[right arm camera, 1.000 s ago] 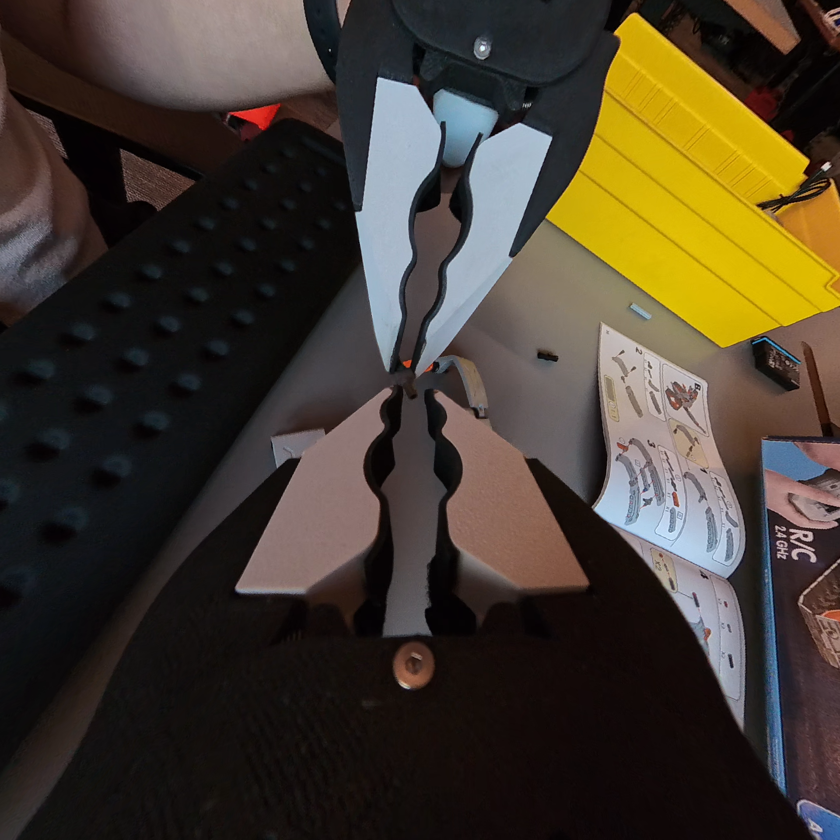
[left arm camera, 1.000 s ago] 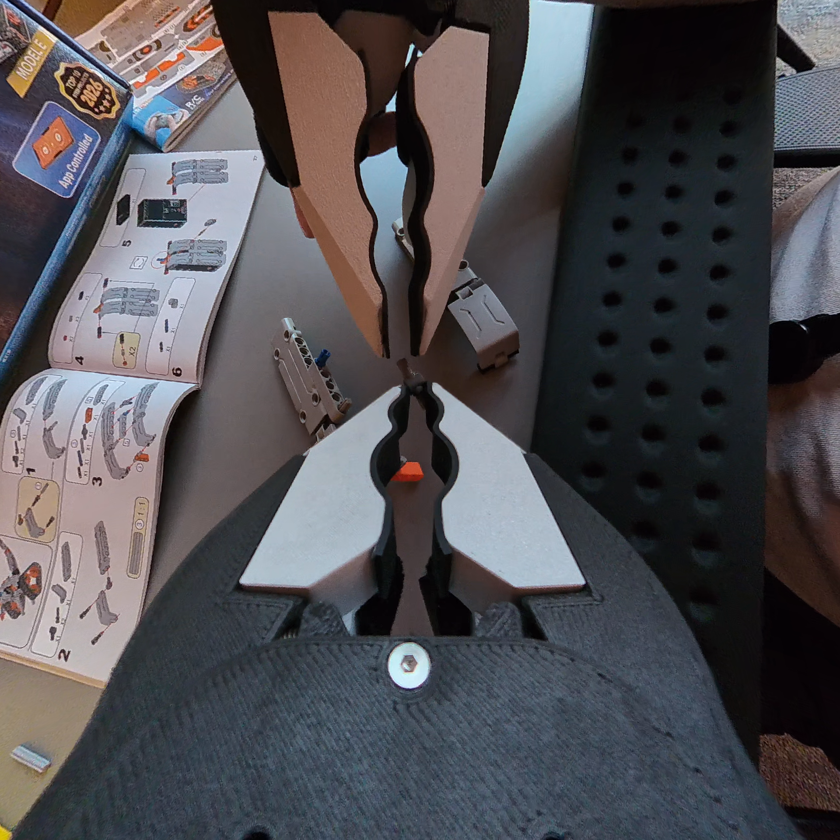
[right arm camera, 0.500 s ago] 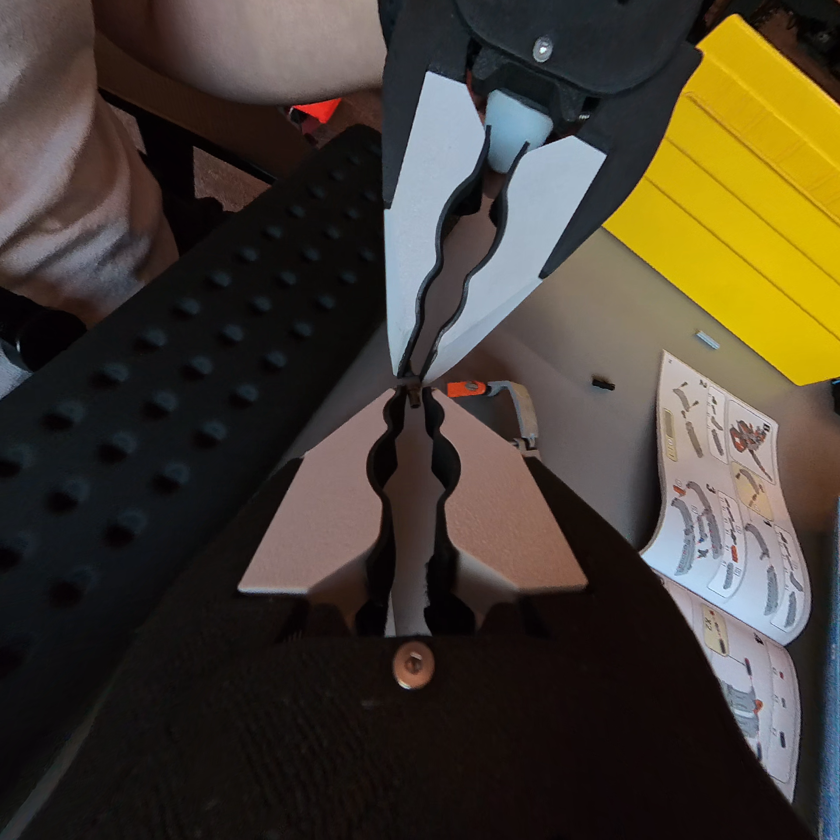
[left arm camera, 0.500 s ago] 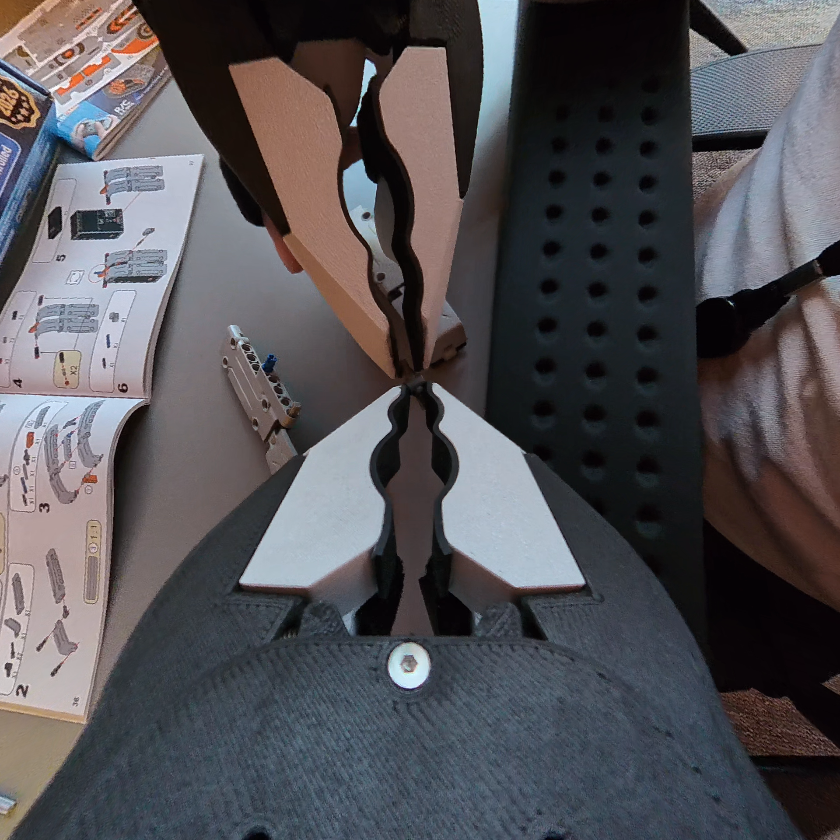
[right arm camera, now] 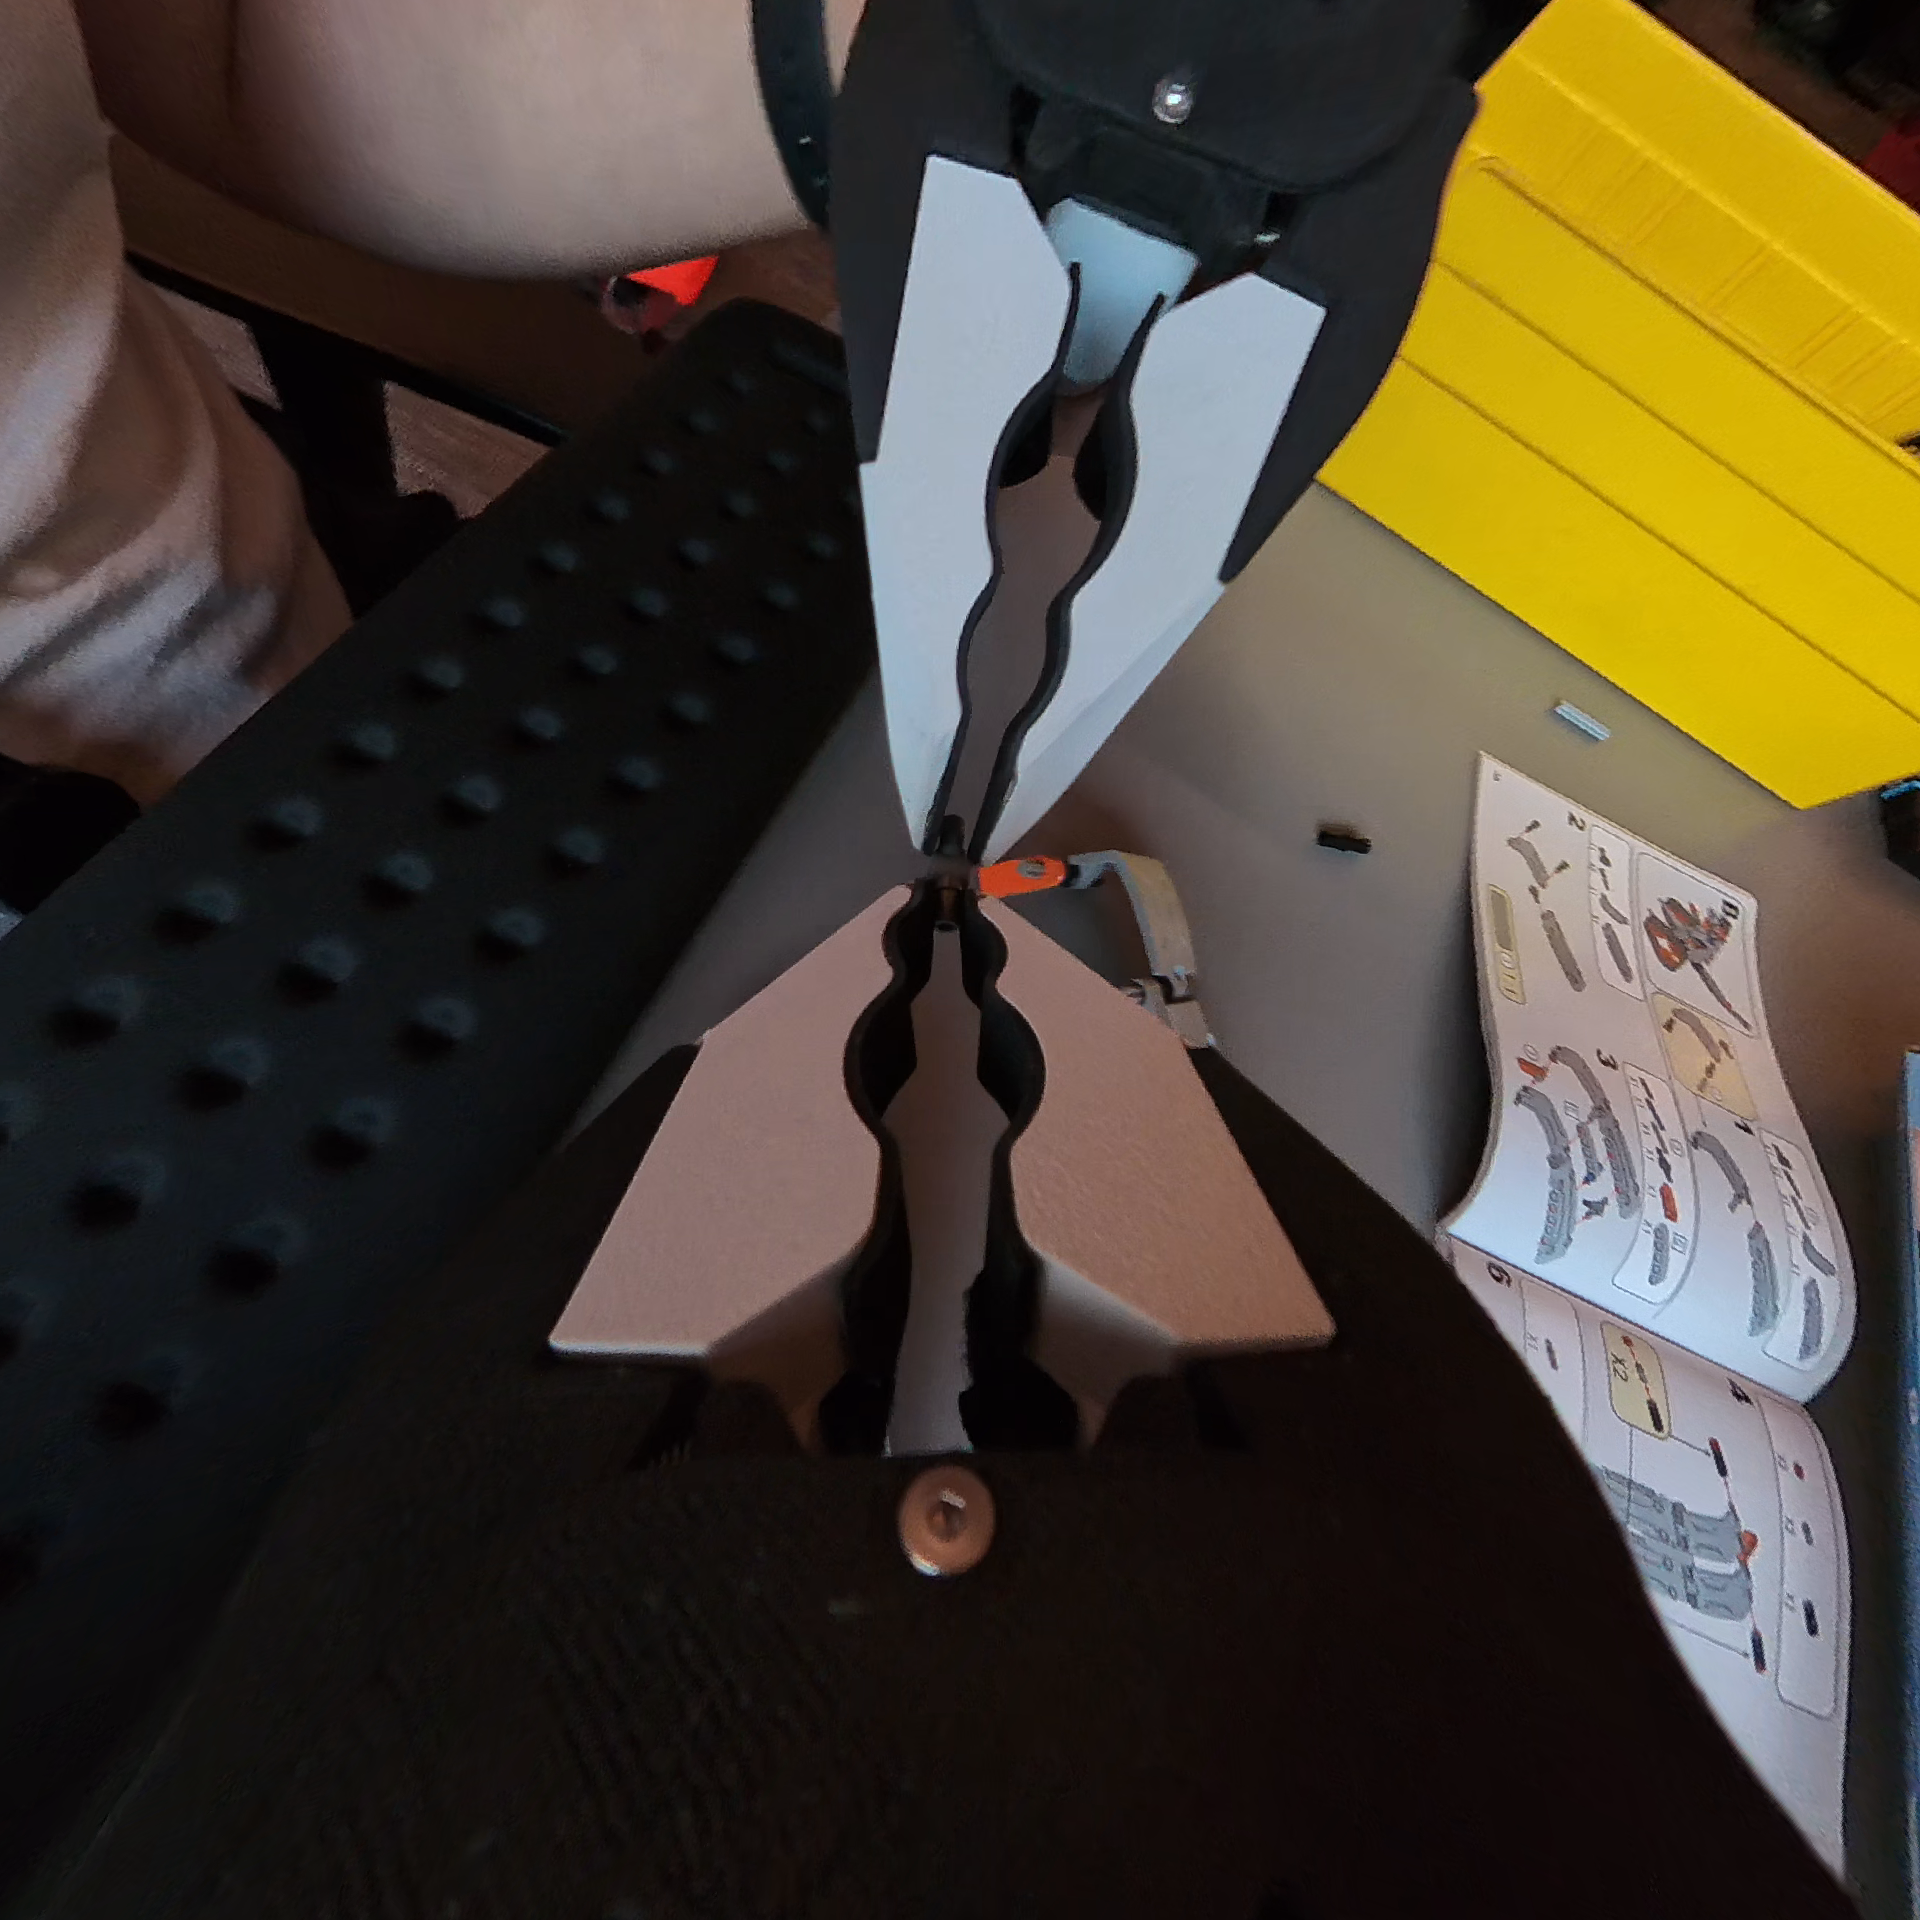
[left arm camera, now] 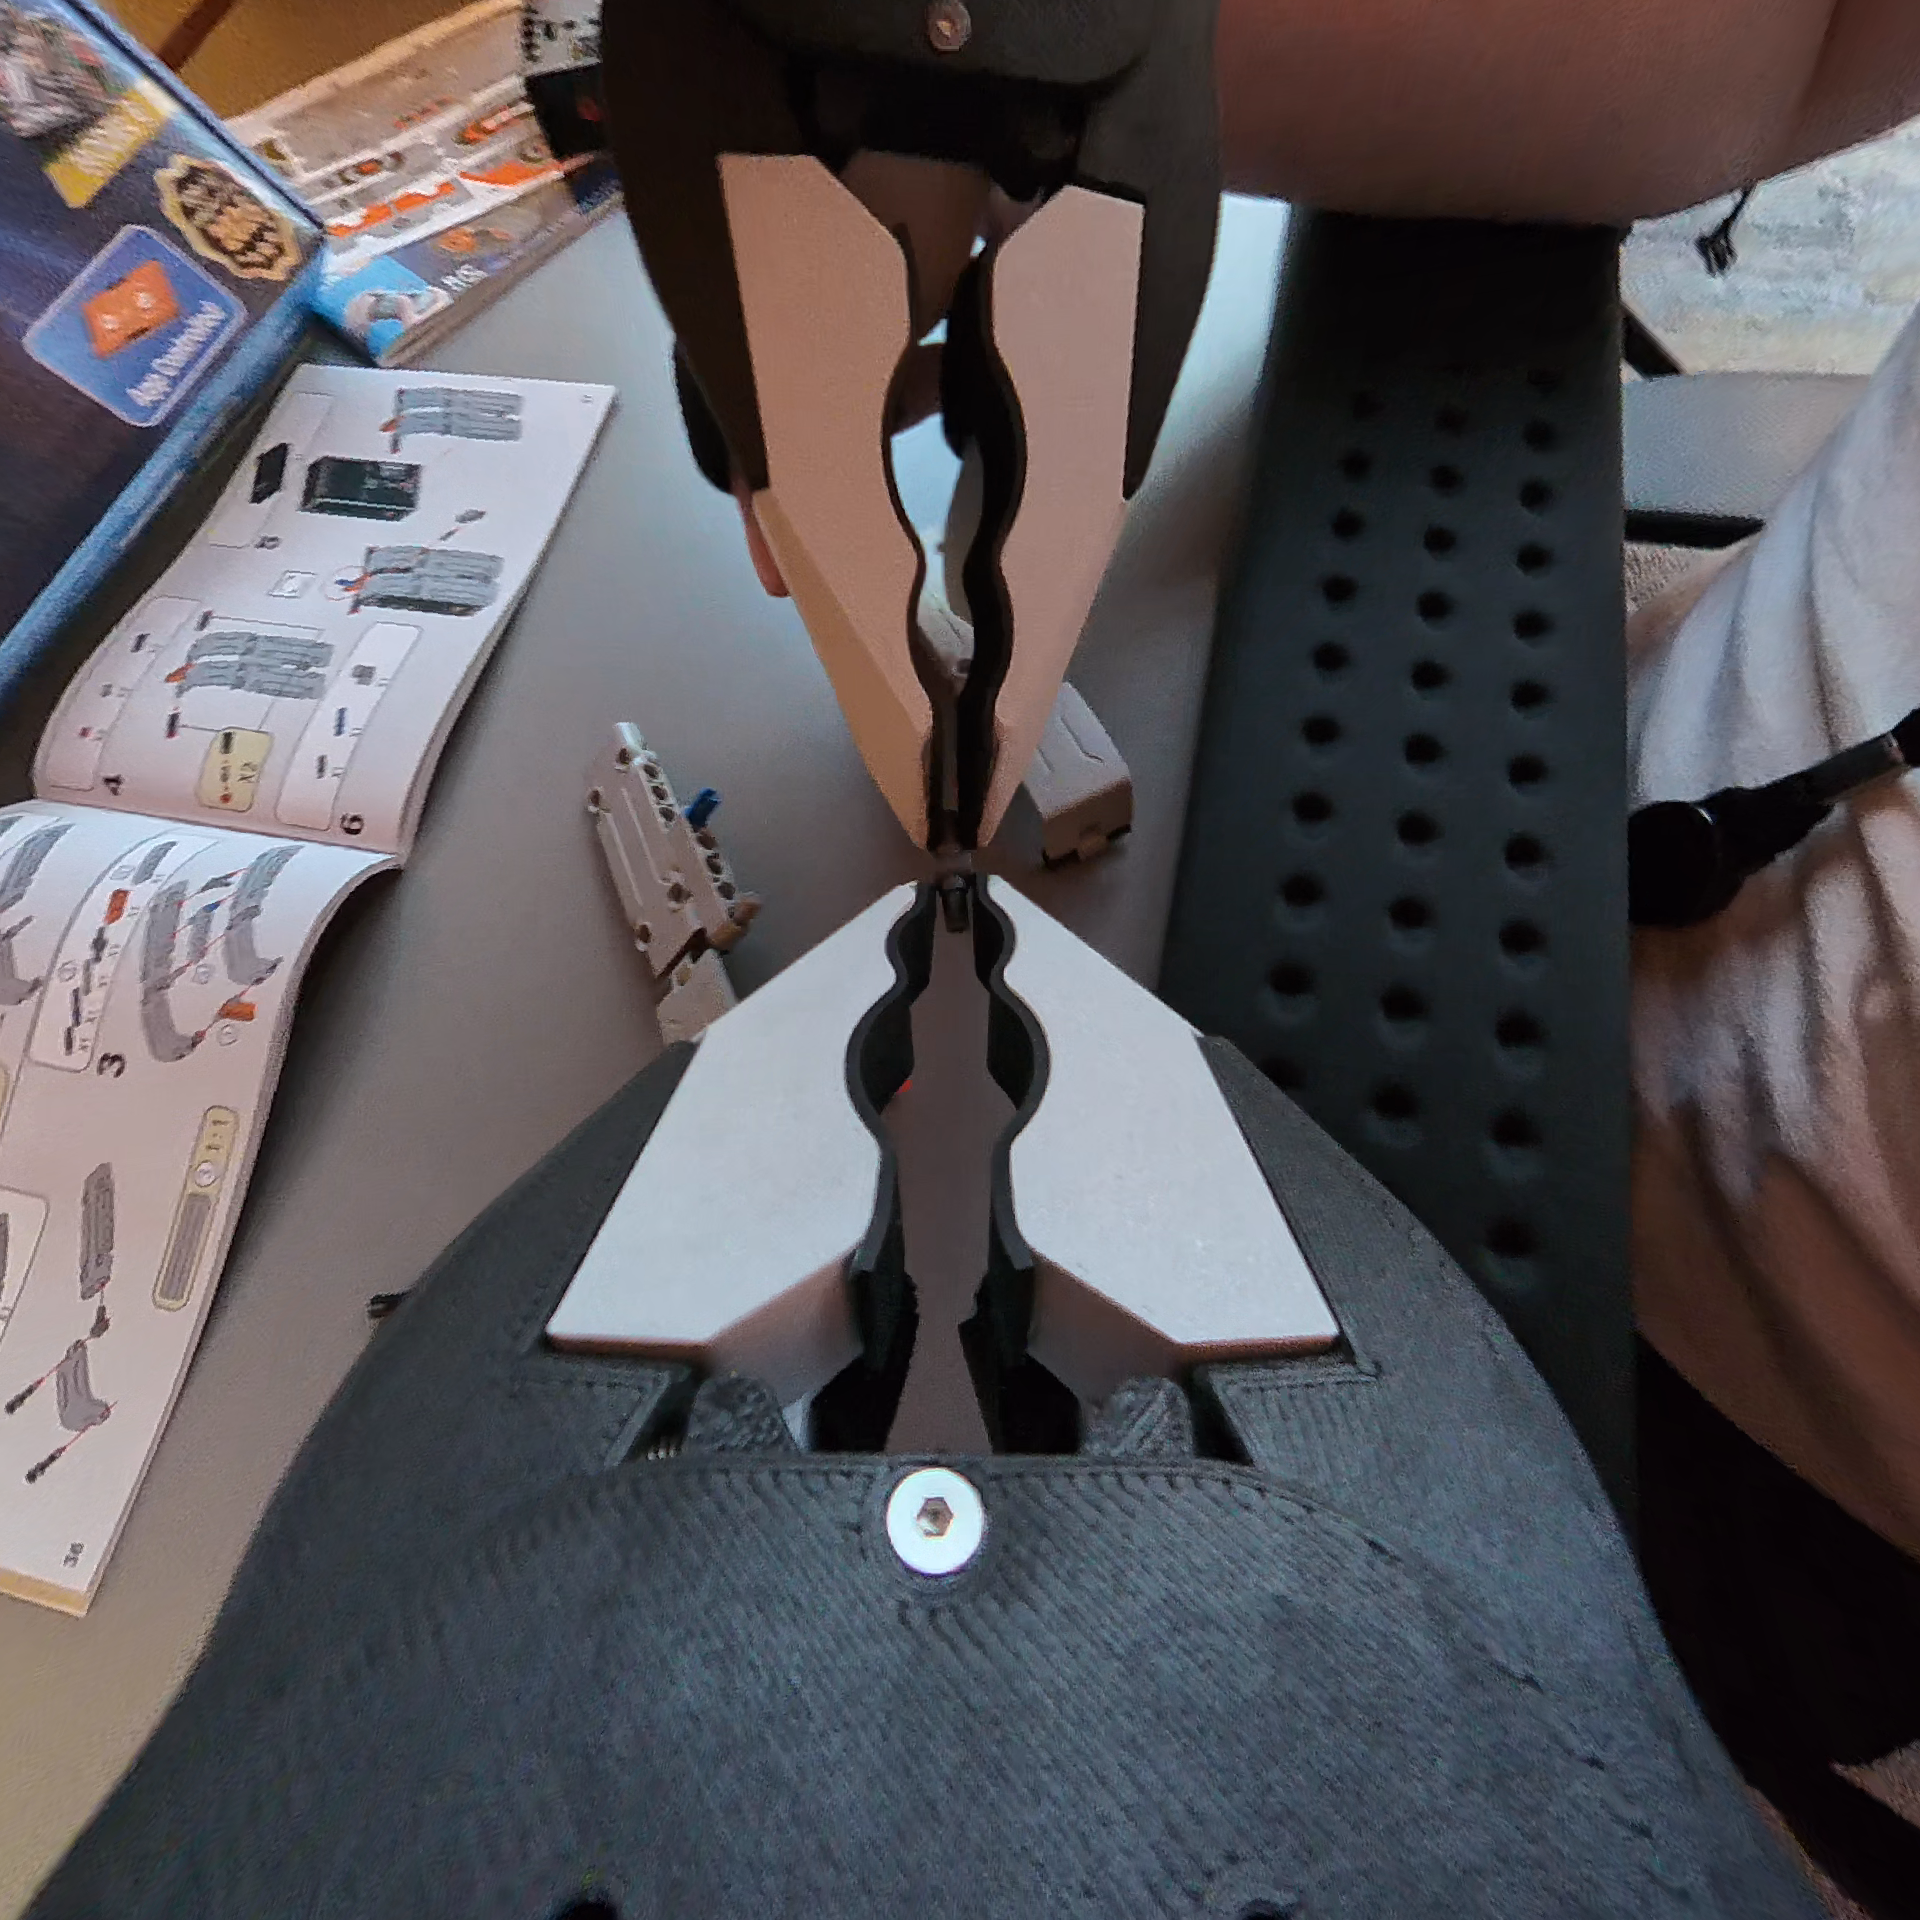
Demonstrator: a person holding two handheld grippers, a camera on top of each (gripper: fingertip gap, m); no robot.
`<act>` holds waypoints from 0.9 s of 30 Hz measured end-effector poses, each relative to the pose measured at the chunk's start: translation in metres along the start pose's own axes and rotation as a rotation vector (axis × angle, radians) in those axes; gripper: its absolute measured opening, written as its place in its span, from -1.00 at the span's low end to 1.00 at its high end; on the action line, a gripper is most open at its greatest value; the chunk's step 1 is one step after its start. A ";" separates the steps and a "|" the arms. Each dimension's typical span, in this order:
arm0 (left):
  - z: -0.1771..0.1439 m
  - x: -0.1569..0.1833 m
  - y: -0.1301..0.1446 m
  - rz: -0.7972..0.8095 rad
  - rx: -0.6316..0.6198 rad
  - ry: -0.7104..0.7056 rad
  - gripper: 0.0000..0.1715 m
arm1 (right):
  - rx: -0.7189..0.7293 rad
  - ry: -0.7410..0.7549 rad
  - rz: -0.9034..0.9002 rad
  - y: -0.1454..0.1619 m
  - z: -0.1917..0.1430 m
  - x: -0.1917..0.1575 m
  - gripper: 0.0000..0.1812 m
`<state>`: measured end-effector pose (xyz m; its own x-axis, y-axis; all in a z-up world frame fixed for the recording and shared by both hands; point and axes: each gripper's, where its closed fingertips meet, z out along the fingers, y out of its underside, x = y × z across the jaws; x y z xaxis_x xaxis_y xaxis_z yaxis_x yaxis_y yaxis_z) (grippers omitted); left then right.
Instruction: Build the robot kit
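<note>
Claws meet tip to tip above the counter [left arm camera: 499, 1039] edge by the perforated black panel [left arm camera: 1455, 727], left claw [left arm camera: 952, 906] and right claw [right arm camera: 943, 914] each pinching a tiny dark pin [left arm camera: 952, 914], seemingly for alignment.

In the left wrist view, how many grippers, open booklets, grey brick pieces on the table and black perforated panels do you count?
Grippers: 2, left gripper, right gripper
Open booklet: 1
Grey brick pieces: 2
Black perforated panel: 1
Total: 6
</note>
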<state>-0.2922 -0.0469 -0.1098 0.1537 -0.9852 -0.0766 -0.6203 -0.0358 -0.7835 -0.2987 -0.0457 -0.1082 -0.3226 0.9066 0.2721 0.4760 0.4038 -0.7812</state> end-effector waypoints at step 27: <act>-0.029 -0.144 0.105 -0.743 -0.217 -0.723 -0.56 | -0.008 0.421 0.257 0.051 -0.050 0.093 -0.97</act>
<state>-0.4014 0.0867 -0.1634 0.9277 -0.3723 -0.0279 -0.2959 -0.6876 -0.6631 -0.2638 0.0653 -0.0942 0.1642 0.9471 0.2758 0.5034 0.1600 -0.8491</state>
